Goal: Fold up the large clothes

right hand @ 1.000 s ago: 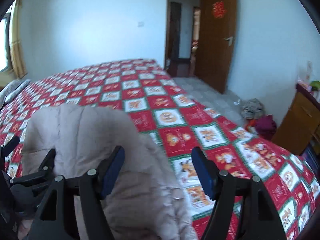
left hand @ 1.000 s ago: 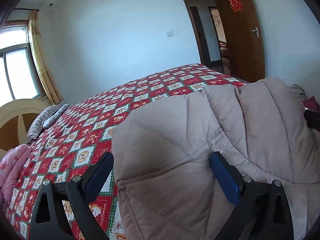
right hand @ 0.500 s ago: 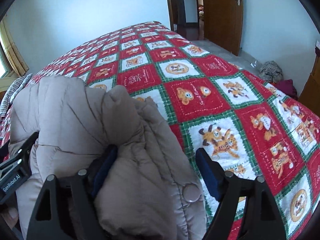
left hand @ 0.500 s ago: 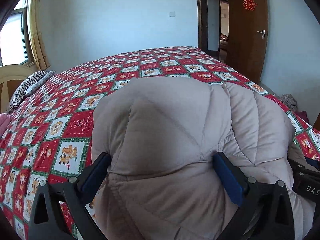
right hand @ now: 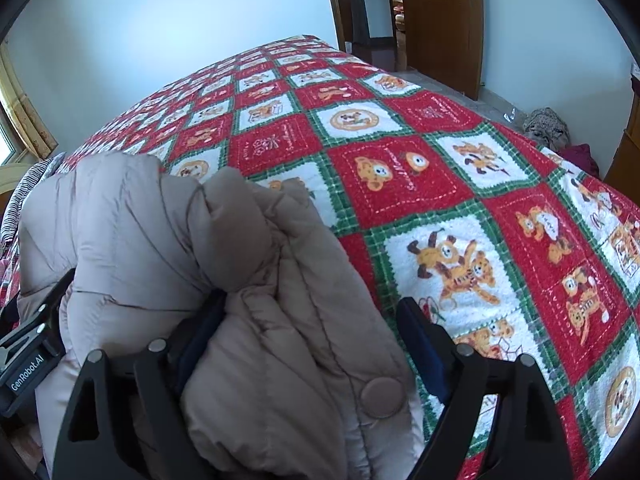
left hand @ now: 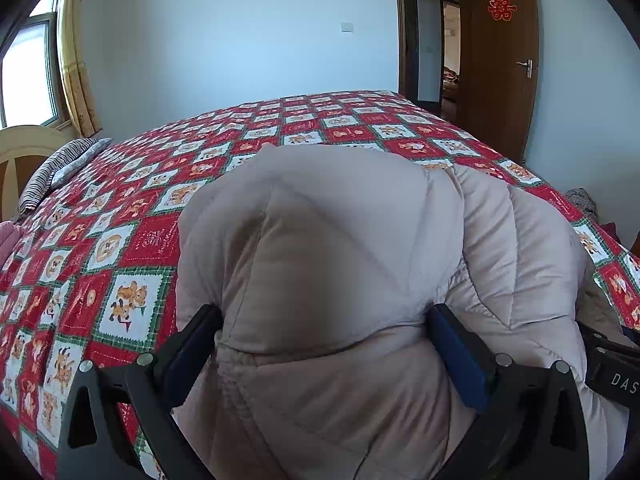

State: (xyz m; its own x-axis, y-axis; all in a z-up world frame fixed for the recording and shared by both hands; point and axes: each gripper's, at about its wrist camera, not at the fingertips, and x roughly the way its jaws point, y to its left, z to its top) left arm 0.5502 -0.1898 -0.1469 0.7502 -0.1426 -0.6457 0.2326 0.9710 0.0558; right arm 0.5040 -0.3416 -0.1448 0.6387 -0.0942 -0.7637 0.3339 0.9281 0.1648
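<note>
Left wrist view: the left gripper (left hand: 326, 344) has its fingers (left hand: 456, 348) set wide apart, with a thick bulge of the beige padded jacket (left hand: 340, 248) filling the gap between them. The cloth touches both pads, but whether they truly pinch it I cannot tell. The jacket rises in a puffy mound over the near edge of the bed (left hand: 168, 184), which carries a red, white and green patchwork cover. A striped pillow (left hand: 52, 172) lies at the far left corner, and a brown door (left hand: 500, 64) stands open beyond the far right corner.

Right wrist view: the right gripper (right hand: 310, 334) also stands wide, its left finger sunk into the jacket (right hand: 160, 232) folds and its right finger (right hand: 424, 344) bare above the bed (right hand: 420, 176) cover, so it is spread rather than clamped. A round snap button (right hand: 383, 397) shows on the flap below. The jacket sits bunched near the bed's near left part, most of the cover bare to its right.

Judged from this, the garment is being carried or lowered onto the bed, ready for spreading. Next it needs laying flat, front smoothed, before any fold.
</note>
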